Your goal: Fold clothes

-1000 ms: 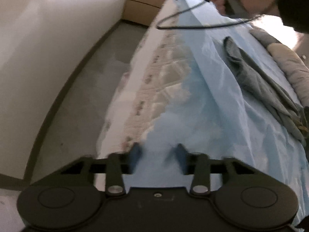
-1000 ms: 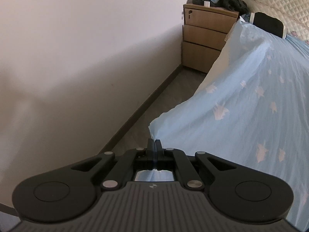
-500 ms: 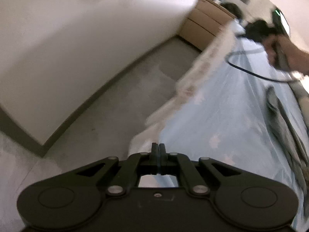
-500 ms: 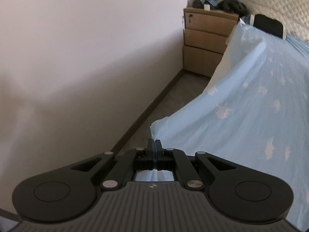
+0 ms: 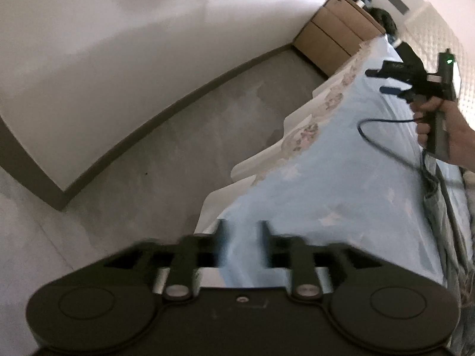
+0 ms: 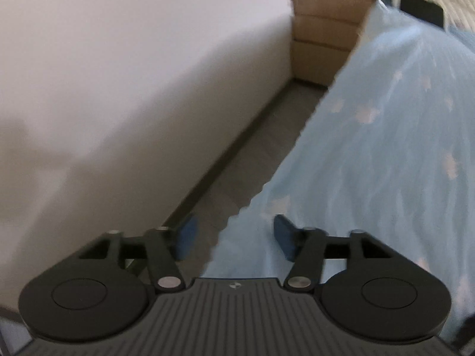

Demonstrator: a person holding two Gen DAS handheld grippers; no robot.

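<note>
1. A bedroom with a pale wall (image 6: 124, 68), dark skirting and a grey floor (image 5: 166, 154); a bed (image 5: 297, 145) runs along the right, its floral mattress edge showing beside the floor.
2. A wooden chest of drawers (image 6: 323, 44) stands in the far corner at the head of the bed, drawers closed; dark items lie on its top, too blurred to name.
3. A light blue cloth (image 5: 341, 184) with pale star-like marks lies spread over the bed, its left edge reaching the bed's floor-side edge.
4. The left gripper (image 5: 241, 231) is over the cloth's near edge; its jaws are opening, cloth between them, pads not pressing it.
5. The right gripper (image 6: 234, 234) is at the cloth's scalloped edge; its jaws are opening, blue fingers (image 6: 285, 235) apart, cloth lying loose between.
6. From the left wrist view, a hand (image 5: 442, 127) grips the right gripper's handle over the bed, a dark cable (image 5: 374, 136) looping below.
7. A grey garment (image 5: 439, 207) lies along the bed's right side.
</note>
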